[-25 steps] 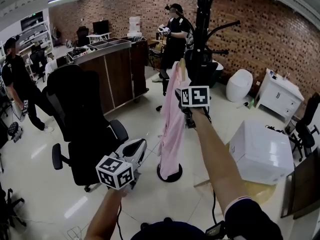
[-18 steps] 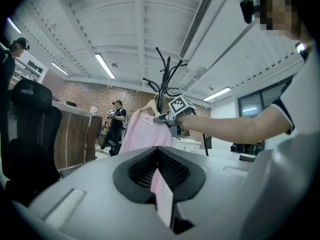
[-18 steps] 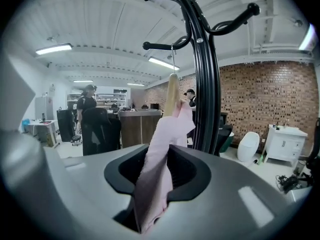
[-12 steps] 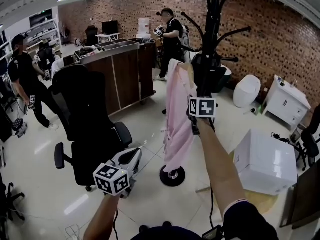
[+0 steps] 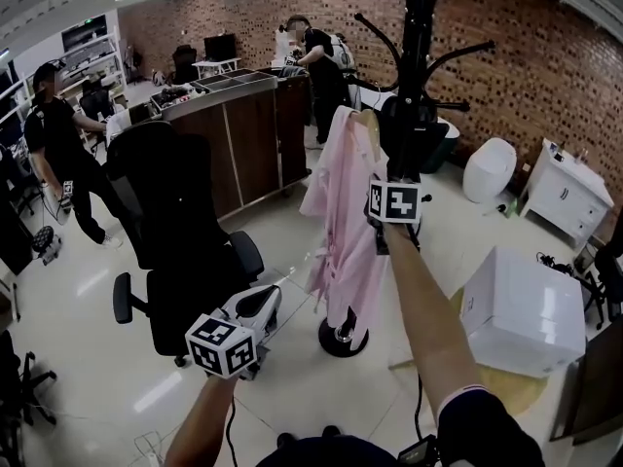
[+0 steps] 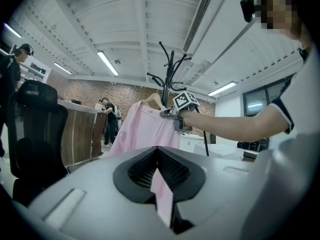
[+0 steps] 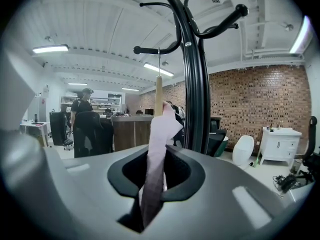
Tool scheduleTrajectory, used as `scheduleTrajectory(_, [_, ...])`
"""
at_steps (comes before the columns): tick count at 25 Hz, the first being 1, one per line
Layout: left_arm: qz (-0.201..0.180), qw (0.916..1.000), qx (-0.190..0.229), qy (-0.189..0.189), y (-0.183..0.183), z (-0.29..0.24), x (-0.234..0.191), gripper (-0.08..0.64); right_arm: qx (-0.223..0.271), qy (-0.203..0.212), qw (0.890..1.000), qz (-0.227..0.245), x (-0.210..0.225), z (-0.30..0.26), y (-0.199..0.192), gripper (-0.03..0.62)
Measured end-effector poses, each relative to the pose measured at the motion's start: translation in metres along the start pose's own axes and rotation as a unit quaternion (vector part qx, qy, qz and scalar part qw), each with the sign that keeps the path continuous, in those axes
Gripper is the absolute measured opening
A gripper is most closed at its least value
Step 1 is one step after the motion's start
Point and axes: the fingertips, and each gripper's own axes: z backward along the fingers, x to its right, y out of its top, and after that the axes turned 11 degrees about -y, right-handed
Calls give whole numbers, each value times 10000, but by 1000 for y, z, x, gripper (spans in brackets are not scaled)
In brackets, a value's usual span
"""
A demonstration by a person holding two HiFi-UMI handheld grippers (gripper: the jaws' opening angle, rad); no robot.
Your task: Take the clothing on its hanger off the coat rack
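Far to the left of the coat rack [image 5: 420, 56] a person in black [image 5: 60, 159] stands. Closer to the rack, but still on its left, is a big black chair [image 5: 170, 222]. A brown counter [image 5: 238, 129] is behind the chair.

Low down and left of the rack, well apart from it, is the left gripper [image 6: 157, 156]. Its jaws are pushed together and hold nothing.

The pink shirt [image 5: 341, 212] hangs on a wooden hanger [image 7: 158, 91] just beside the rack's pole, on the pole's left side. The hanger's hook goes up to one of the rack's arms.

The right gripper [image 7: 159, 154] is up by the shirt. Its jaws pinch the pink cloth near the top of the shirt, just under the hanger.

To the right of the rack, low down, is a big white box [image 5: 521, 309]. A white cabinet [image 5: 565, 193] stands by the brick wall [image 5: 526, 56].
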Motion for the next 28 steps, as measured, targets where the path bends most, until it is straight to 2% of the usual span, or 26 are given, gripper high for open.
scheduleTrajectory(7, [19,9999,9,138,-3,10,0,12,446,206,9987,89,-15,25,37,46])
scheduleTrajectory(11, [-10,9998,69,170,1,14,3,12,524,399,9977,186,-25,40,38,46])
scheduleTrajectory(18, [-112,9995,103,265,7,22,8,12,366,878,9949,344,-40,69,9,46])
scheduleTrajectory(28, [-142,9974,31,700,2,62,3,12,80,1482,9873,559,-71,113,-52,46])
